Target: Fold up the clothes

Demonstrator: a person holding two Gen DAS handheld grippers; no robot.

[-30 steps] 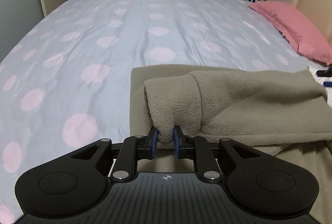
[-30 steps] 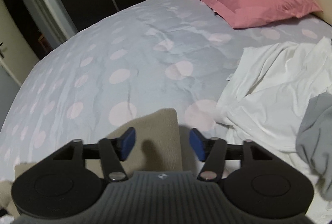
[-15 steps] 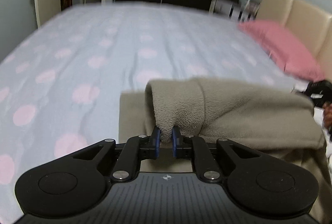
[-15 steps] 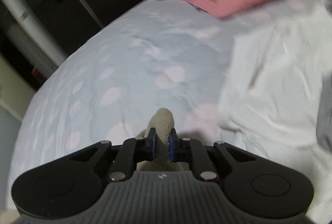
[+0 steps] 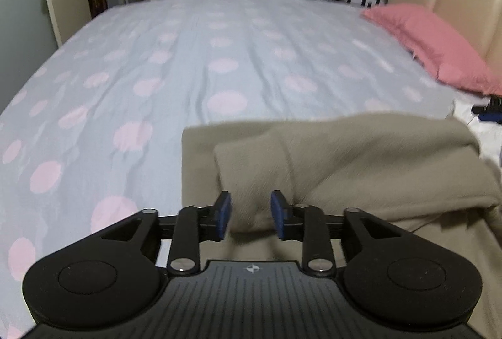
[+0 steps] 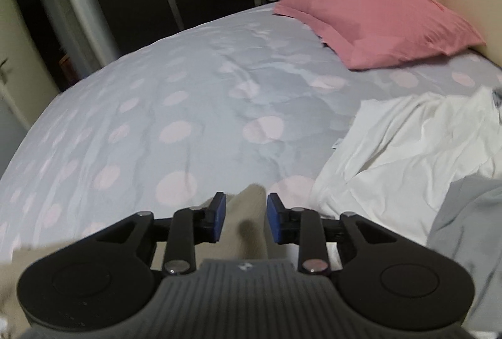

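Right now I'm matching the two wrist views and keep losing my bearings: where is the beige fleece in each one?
Left wrist view: the fleece fills the lower right, folded on the bed, a fold lying between the opening left tool pads.
Right wrist view: only a narrow fleece ridge shows, bottom centre, between the opening right tool pads.
Shared landmark: the pink pillow, upper right in both.

No text, brand, number or sign can be read in either view. A small white emblem [image 5: 251,268] sits on the ribbed housing behind the left gripper's fingers, and a matching one [image 6: 244,266] on the right gripper's housing, but both are only shapes with no letters. A small tag [image 6: 335,144] at the edge of the white garment [image 6: 408,147] is too blurred to read.
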